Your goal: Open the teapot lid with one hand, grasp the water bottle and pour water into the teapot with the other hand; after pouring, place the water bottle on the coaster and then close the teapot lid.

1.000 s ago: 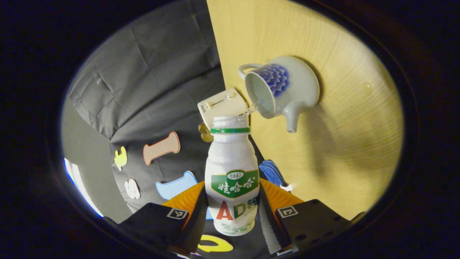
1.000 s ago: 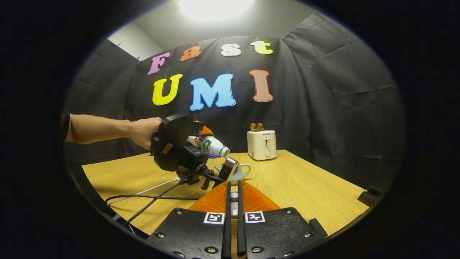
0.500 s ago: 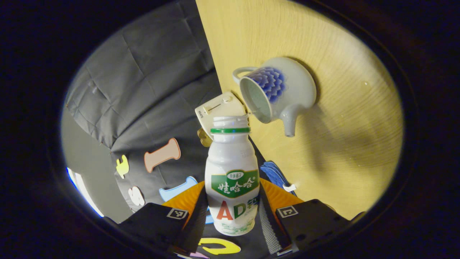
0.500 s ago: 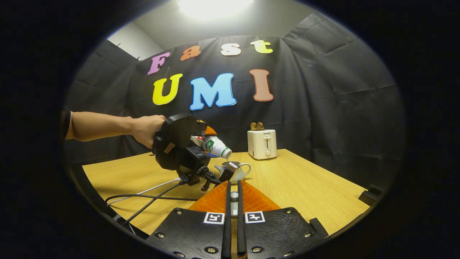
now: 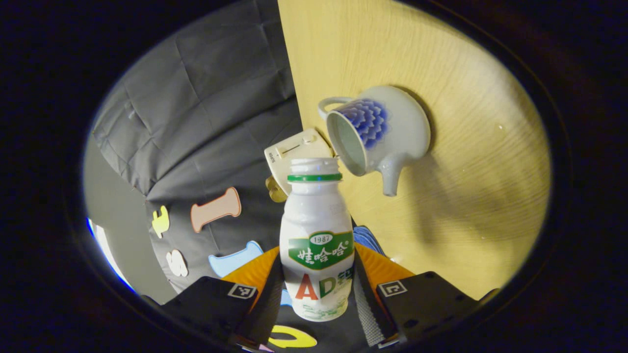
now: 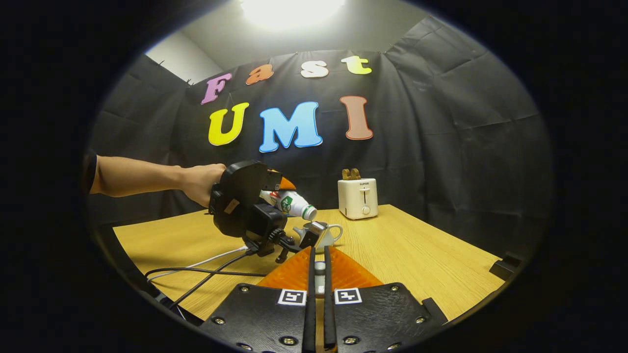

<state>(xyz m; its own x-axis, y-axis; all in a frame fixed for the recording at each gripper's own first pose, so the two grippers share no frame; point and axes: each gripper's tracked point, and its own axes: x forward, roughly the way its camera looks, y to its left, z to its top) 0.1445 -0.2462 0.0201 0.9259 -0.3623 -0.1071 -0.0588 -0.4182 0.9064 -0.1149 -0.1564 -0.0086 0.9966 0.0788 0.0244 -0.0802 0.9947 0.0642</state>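
1. In the left gripper view, the left gripper (image 5: 318,289) occupied the bottom centre of the frame, its two fingers (image 5: 269,299) clenched on the lower body of the water bottle (image 5: 317,245), one on each side.
2. The water bottle was uncapped, with a green ring below its open mouth. The mouth pointed toward the centre of the frame and sat just beside the rim of the teapot (image 5: 380,130).
3. No stream was visible between the bottle mouth and the teapot. The contents of the bottle could not be determined through its white wall.
4. The teapot stood on the bench (image 5: 466,162) in the upper right of the frame. Its lid was off and the opening was exposed. The interior appeared pale; a water level could not be determined.
5. A toaster (image 5: 294,152) appeared at the centre of the frame, behind the bottle mouth.
6. In the right gripper view, the right gripper (image 6: 319,294) occupied the bottom centre. Its fingers (image 6: 311,274) stood nearly closed, pinching a small pale object that appeared to be the teapot lid (image 6: 319,267).
7. At left centre of that view, a hand (image 6: 198,181) held the left gripper (image 6: 248,206) with the water bottle (image 6: 289,203) tilted mouth-down just above the teapot (image 6: 321,234).
8. Cables (image 6: 206,272) ran from that gripper across the bench (image 6: 417,250) toward the lower left.
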